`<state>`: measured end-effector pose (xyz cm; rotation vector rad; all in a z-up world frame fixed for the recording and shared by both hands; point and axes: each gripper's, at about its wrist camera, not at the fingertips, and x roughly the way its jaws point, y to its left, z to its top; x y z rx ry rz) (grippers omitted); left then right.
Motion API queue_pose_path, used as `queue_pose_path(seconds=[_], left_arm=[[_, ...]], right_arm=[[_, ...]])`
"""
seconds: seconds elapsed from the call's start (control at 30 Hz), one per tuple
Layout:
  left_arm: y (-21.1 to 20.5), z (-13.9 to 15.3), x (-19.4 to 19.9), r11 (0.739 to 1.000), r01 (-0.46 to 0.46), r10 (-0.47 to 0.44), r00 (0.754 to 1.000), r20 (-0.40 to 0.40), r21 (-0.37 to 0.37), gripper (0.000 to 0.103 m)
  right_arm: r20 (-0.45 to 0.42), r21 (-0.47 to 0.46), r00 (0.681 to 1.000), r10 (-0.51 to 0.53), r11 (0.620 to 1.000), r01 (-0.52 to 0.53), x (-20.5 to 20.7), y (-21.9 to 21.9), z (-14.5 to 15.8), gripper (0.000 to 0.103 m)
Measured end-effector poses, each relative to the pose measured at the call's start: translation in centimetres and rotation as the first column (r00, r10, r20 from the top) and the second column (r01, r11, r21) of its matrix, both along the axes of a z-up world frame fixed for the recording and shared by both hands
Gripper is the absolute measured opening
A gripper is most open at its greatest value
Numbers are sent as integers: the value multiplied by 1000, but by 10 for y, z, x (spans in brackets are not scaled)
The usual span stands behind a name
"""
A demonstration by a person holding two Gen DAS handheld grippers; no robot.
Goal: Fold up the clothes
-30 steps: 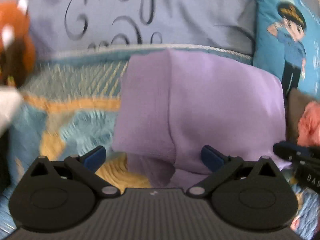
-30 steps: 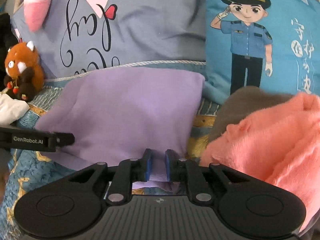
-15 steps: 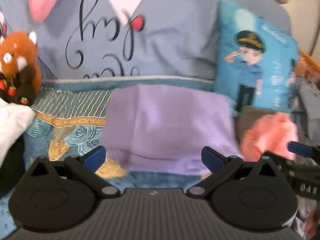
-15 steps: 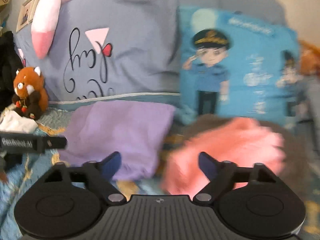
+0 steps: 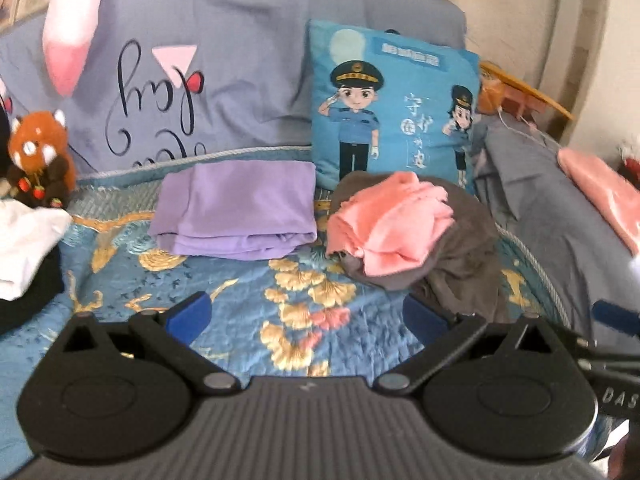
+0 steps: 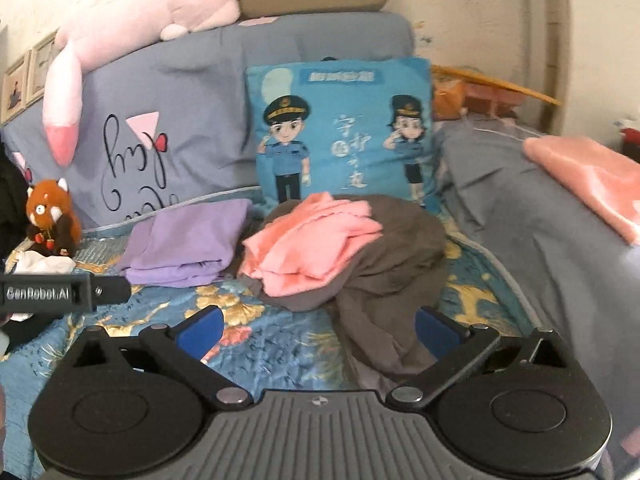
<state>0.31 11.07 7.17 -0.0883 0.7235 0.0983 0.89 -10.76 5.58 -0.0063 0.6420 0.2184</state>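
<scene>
- Now both tools hang clear of the bed (image 5: pixel 240 312); my left tool (image 5: pixel 306 314) stands wide open with nothing between its blue pads, only quilt beneath.
- My right tool (image 6: pixel 318 330) is likewise spread wide and empty; its jaws have just been opening, and no cloth sits between them now.
- The purple garment (image 5: pixel 236 210) lies folded flat near the head of the bed, just below the grey pillow (image 5: pixel 224 80); parked there, I judge, so the middle of the quilt is free for the next piece.
- The pink garment (image 6: pixel 312 240) sits crumpled on top of the brown garment (image 6: pixel 392 280), just beside the purple one and in front of the blue cartoon cushion (image 6: pixel 340 132); an unsorted heap, so likely next in line.
- The pink piece lies uppermost, so I would take it first; the brown one trails towards my right tool.
- A red-panda plush (image 5: pixel 38 156) and white cloth (image 5: pixel 28 240) sit at the left edge, out of the way.
</scene>
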Motion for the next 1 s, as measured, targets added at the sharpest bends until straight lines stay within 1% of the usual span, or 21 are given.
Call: queue_pose_path(seconds=[0.1,0.17,0.23,0.33,0.43,0.53,0.6,0.67,0.73,0.87,1.0], left_arm=[[-16,15,-22,1000,15,-16,1000,22,21,103],[-23,23,-34,999,26,-27,999,33,26,103],[-27,29,-42,999,28,-30,999,38,29,103],[-26,33,-48,999,39,-39,999,33,14,103],[-25,35,-53,999,42,-42,998,35,9,103],[-25,35,-54,999,47,-47,998,32,24,103],[-24,33,-53,998,54,-55,998,29,12,103],[-24,30,-51,998,64,-64,998,26,-1,103],[-24,26,-48,997,72,-72,997,21,-7,103],[-26,20,-43,997,70,-70,997,11,15,103],[-21,14,-38,998,60,-60,998,0,-15,103]], right_arm=[[26,-62,999,-46,997,48,-14,-1,5,103],[30,-69,998,-56,996,58,-21,-2,6,103],[23,-39,999,-44,998,45,-27,-5,7,103],[5,48,1000,-16,999,16,-33,-9,9,103],[6,58,999,-38,998,38,-34,-10,12,103],[14,28,998,-62,998,61,-34,-9,15,103],[19,12,997,-77,997,77,-36,-9,16,103],[24,16,996,-83,996,82,-36,-12,17,103],[2,17,997,-82,997,81,-33,-13,15,103],[-2,-11,996,-85,996,85,-32,-13,12,103],[18,-39,994,-111,993,112,-34,-13,12,103]])
